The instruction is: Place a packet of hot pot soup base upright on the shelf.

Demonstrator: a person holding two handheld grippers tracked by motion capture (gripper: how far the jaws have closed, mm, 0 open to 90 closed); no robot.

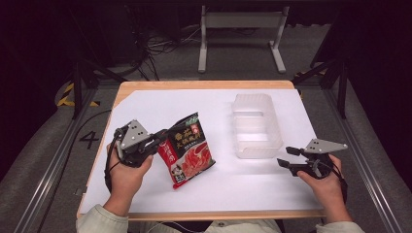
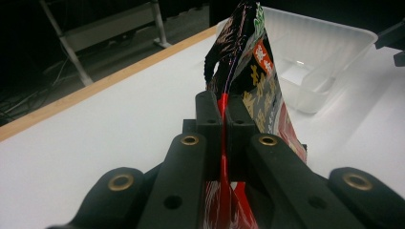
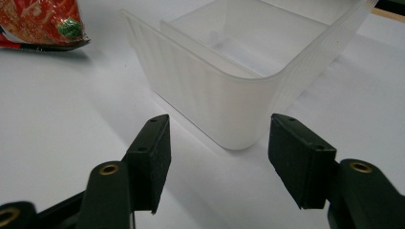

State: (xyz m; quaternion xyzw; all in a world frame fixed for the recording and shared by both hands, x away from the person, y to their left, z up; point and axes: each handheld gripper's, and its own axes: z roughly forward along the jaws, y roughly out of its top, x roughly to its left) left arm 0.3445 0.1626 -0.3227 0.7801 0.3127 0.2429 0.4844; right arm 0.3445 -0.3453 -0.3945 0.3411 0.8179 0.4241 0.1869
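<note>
My left gripper — jaws pinching red snack packet by its edge, packet tilted up near worktop's front-left. My right gripper — jaws spread, nothing between, just beside clear plastic bin, front-right.

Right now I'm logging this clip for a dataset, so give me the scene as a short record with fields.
surface: white sheet on a wooden table
held thing: red and black food packet, edge pinched, lifted and tilted
left gripper: jaws shut on the packet's edge
right gripper: jaws open, nothing between them, pointing at the bin's near corner
container: translucent plastic bin, looks empty, right of the packet
contact: packet and bin apart
</note>
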